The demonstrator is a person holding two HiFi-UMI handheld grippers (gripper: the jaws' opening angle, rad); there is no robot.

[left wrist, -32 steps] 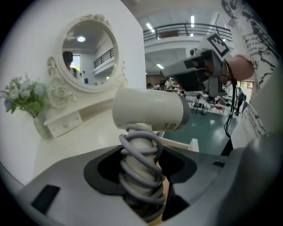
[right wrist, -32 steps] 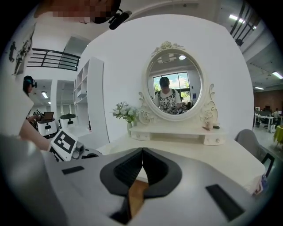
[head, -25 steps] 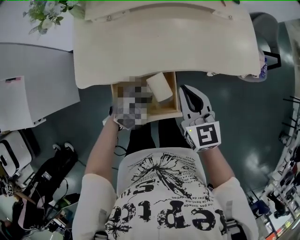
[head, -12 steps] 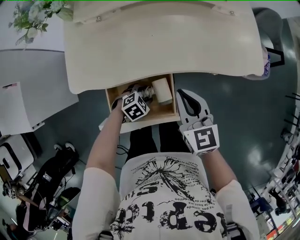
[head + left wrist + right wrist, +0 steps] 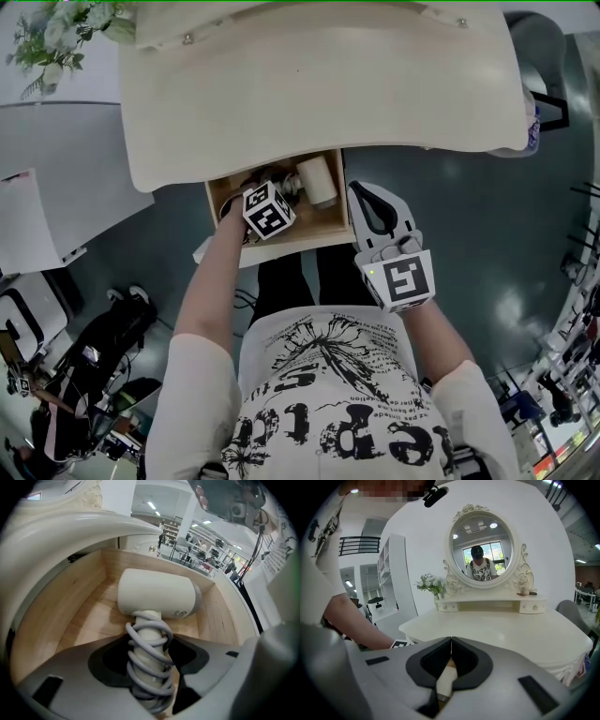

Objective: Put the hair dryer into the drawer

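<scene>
**One dryer low in the drawer, release not yet made**

Left tongs [image 5: 150,641] reach steeply down into the open drawer [image 5: 65,602]. They grip the dryer [image 5: 157,597] by its handle, the pads pressing on the cord [image 5: 150,660] coiled round it. The dryer's head lies in the right half of the drawer, toward the back right corner. It sits low over the drawer floor, but I cannot tell whether it rests there.

I judge this to be the placing step, close to its end. The next move calls for settling the dryer on the drawer floor and spreading the tongs. They should then lift out without snagging a loop of cord.

Room is uneven. Bare wood lies open along the drawer's left wall, while the dryer's head is near the right wall. The surface [image 5: 319,84] overhangs the back of the drawer with its front edge. The way out is therefore up and toward the front edge, which sits over the person's legs [image 5: 281,281].

Right tongs [image 5: 450,648] are closed with nothing between them. They hang outside the drawer, just beside its front right corner and out of the left tongs' way.
</scene>
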